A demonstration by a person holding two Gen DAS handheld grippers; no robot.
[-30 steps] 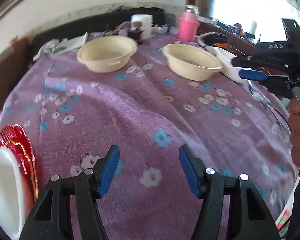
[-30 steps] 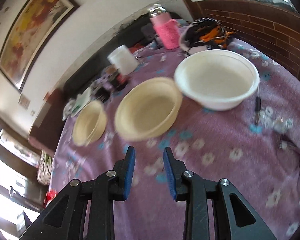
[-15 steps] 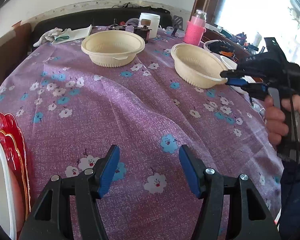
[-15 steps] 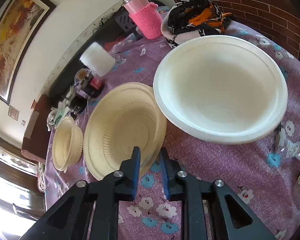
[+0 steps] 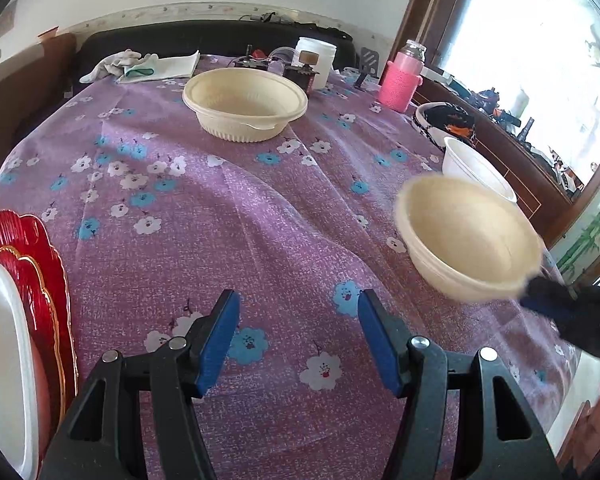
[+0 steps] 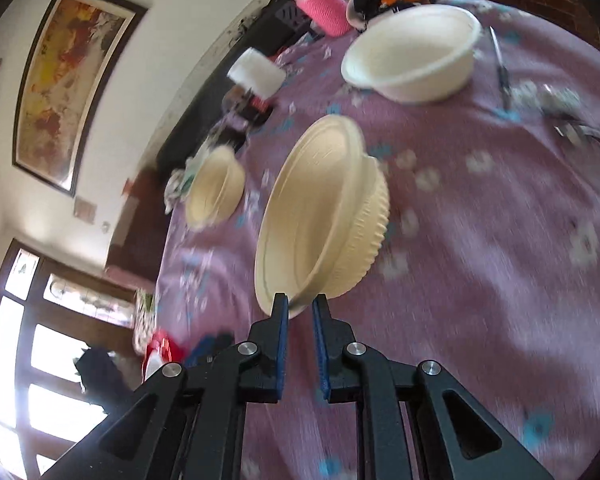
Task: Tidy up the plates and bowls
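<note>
I am gripping the near cream bowl (image 6: 324, 216) by its rim with the right gripper (image 6: 300, 312), its jaws closing narrow on that rim, and the bowl is tilting, seemingly just off the cloth though blur is hiding the gap; the left gripper (image 5: 298, 332) is hovering half open and empty. Next I am judging it needs nesting into the far cream bowl (image 5: 245, 105); the white bowl (image 6: 414, 54) is sitting beyond, red plates (image 5: 40, 272) are stacking at the table's edge, and the purple flowered cloth (image 5: 236, 208) is lying wrinkled under a bright window.
</note>
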